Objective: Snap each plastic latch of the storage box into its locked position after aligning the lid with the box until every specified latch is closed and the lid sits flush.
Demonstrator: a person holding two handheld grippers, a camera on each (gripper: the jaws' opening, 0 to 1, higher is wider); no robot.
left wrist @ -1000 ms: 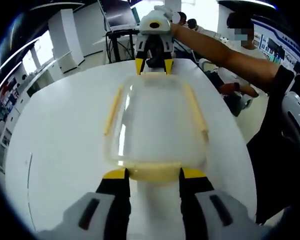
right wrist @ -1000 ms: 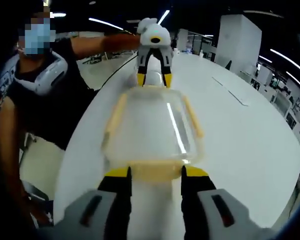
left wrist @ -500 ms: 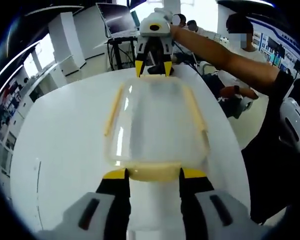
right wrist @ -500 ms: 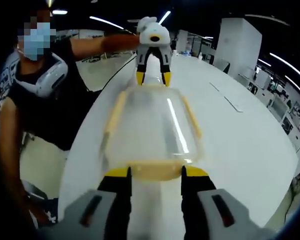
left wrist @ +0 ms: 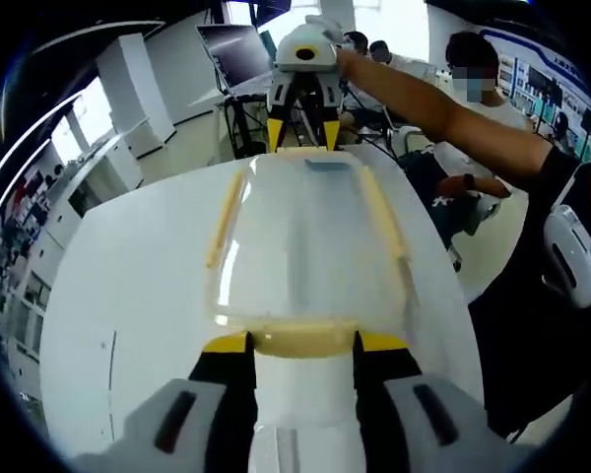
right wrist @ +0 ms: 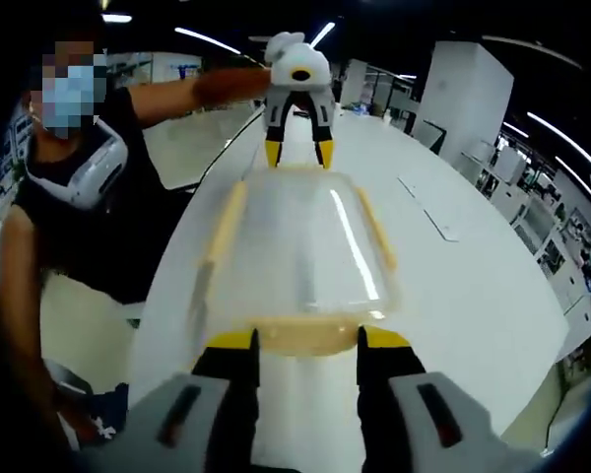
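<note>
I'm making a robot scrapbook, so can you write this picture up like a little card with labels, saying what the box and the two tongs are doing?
Thing: clear storage box with a see-through lid and pale yellow latches
Where: above a white table, apparently lifted
Left tongs: open jaws either side of the near end latch
Right tongs: jaws astride the opposite end latch
Side latches: long yellow strips along both long edges
Locked or not: cannot tell
Who: a person, arm stretched to the far tongs
</note>
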